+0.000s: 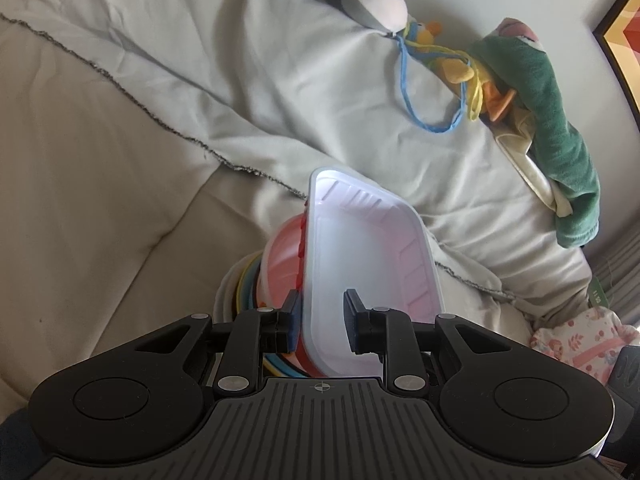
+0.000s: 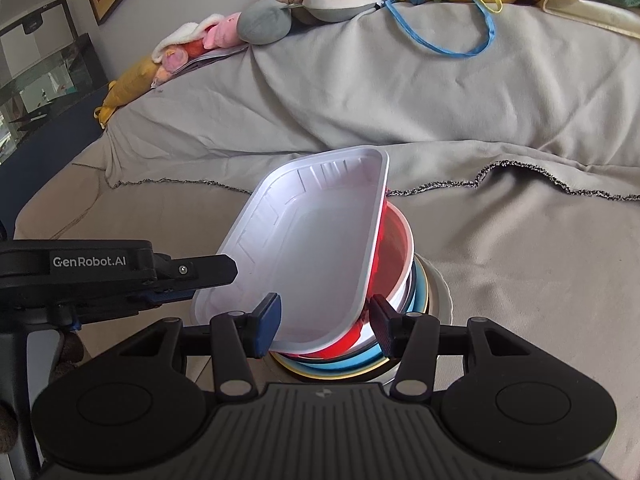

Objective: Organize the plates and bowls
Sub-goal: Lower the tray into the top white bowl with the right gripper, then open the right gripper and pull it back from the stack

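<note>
While the white tray leans tilted on a stack of bowls on the bed, the left tool straddles its near rim — fingers spread, not clenched. The right tool is released too, one finger inside the tray, the other beside the red bowl.

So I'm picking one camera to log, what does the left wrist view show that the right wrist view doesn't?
Only the left wrist view: a floral cloth at the right edge. Only the right wrist view: the left hand-held gripper from the side, reaching the white tray, plus pink and yellow plush toys and a glass cabinet. Both: the tilted tray on the stack of bowls and plates, the blanket, the blue cord.
</note>
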{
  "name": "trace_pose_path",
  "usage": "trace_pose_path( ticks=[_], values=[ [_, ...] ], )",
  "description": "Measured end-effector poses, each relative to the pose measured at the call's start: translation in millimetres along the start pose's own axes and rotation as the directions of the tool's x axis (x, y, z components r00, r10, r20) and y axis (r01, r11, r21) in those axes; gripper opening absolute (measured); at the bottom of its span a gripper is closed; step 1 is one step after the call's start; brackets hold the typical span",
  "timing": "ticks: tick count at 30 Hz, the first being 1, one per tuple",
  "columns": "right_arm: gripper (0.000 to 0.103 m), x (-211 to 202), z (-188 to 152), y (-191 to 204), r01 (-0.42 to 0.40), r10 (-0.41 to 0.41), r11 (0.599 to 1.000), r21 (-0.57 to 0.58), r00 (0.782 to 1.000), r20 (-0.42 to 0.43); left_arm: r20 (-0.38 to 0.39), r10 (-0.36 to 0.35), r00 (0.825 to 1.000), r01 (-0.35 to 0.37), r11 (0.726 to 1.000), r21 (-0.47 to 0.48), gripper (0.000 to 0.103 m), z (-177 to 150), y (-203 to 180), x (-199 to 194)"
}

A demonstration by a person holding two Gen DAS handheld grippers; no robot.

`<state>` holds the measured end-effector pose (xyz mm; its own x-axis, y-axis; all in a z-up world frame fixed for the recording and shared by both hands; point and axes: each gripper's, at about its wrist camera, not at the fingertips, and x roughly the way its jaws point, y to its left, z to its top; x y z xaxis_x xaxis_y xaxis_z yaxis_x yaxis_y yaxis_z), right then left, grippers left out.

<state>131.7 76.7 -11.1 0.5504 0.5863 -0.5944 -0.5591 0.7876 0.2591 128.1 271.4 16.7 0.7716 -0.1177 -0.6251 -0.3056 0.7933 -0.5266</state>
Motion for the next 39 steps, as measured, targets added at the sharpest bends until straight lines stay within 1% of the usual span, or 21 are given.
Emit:
trace_pose_path(
  ticks=[13,25,27,29,30,31,32,33,34,35,36,37,39],
  values=[
    [0.051,0,0,-5,0.021,-0.021,1.000,0.021,1.000,0.005,-0.007,0.000,1.000,0.000,1.000,0.018,0.026,5,-9,9],
    [0.051,-1,-1,0,0.003,-0.003,1.000,0.003,1.000,0.002,0.002,-0.002,1.000,0.002,1.000,0.001,0.026,5,-4,4],
    [0.051,-3,-1,1,0.017,-0.017,1.000,-0.003,1.000,0.009,0.036,0.001,0.999,0.000,1.000,-0.009,0.026,3,-4,-4],
    [0.052,-9,-1,1,0.038,-0.038,0.999,-0.008,0.999,0.027,0.094,0.019,0.995,-0.019,1.000,-0.004,0.026,0,-7,-20],
    [0.054,-15,-2,1,0.046,-0.046,0.999,-0.010,0.998,0.042,0.127,0.031,0.991,-0.032,1.000,-0.001,0.026,-3,-8,-29],
    [0.062,-24,-4,-1,0.054,-0.053,0.998,-0.010,0.997,0.064,0.162,0.045,0.986,-0.047,0.999,0.009,0.026,-8,-10,-38],
    [0.067,-33,-7,-2,0.066,-0.066,0.998,-0.005,0.994,0.086,0.198,0.060,0.978,-0.067,0.997,0.028,0.026,-15,-14,-48],
    [0.076,-45,-12,-4,0.085,-0.085,0.996,0.003,0.990,0.109,0.230,0.077,0.970,-0.092,0.994,0.056,0.026,-24,-18,-56],
    [0.079,-54,-18,-4,0.098,-0.097,0.995,0.002,0.988,0.119,0.250,0.089,0.964,-0.115,0.989,0.092,0.026,-35,-23,-64],
    [0.079,-62,-25,-5,0.105,-0.103,0.994,-0.010,0.988,0.116,0.255,0.093,0.963,-0.131,0.982,0.137,0.026,-47,-29,-70],
    [0.080,-69,-33,-5,0.111,-0.108,0.994,-0.017,0.989,0.104,0.246,0.093,0.965,-0.140,0.973,0.183,0.022,-60,-33,-75],
    [0.080,-74,-42,-6,0.116,-0.114,0.993,-0.012,0.990,0.087,0.231,0.099,0.968,-0.151,0.963,0.221,0.019,-73,-37,-80],
    [0.080,-84,-62,-8,0.105,-0.106,0.994,0.011,0.993,0.043,0.182,0.124,0.976,-0.172,0.945,0.277,0.019,-99,-43,-88]
  ],
)
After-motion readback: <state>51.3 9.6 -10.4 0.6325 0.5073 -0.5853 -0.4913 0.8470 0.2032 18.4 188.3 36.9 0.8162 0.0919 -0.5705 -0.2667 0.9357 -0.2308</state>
